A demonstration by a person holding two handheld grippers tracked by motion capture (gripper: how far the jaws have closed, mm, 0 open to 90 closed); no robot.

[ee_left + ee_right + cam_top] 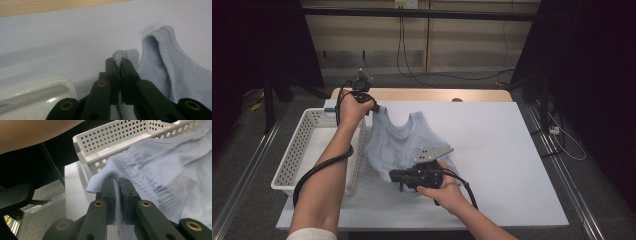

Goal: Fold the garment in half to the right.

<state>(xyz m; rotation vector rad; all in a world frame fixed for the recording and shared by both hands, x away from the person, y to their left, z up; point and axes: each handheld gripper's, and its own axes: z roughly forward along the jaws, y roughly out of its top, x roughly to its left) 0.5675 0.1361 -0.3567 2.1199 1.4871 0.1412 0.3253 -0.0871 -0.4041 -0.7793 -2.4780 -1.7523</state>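
A light blue knit tank top (399,142) lies partly lifted over the white table sheet (502,150), beside a white perforated basket (304,150). My left gripper (372,106) is shut on one shoulder strap (125,55) at the far left of the garment, and the second strap (160,40) stands up beside it. My right gripper (398,176) is shut on the ribbed hem (105,176) at the near edge, with cloth pinched between its jaws (117,182). The basket's corner (85,150) sits just beyond that hem.
The basket holds nothing visible and takes up the table's left side. Bare white sheet stretches to the right of the garment. A wooden table edge (422,94) runs along the back. Black cables (319,170) trail from both grippers, and a black chair (15,195) stands below the table.
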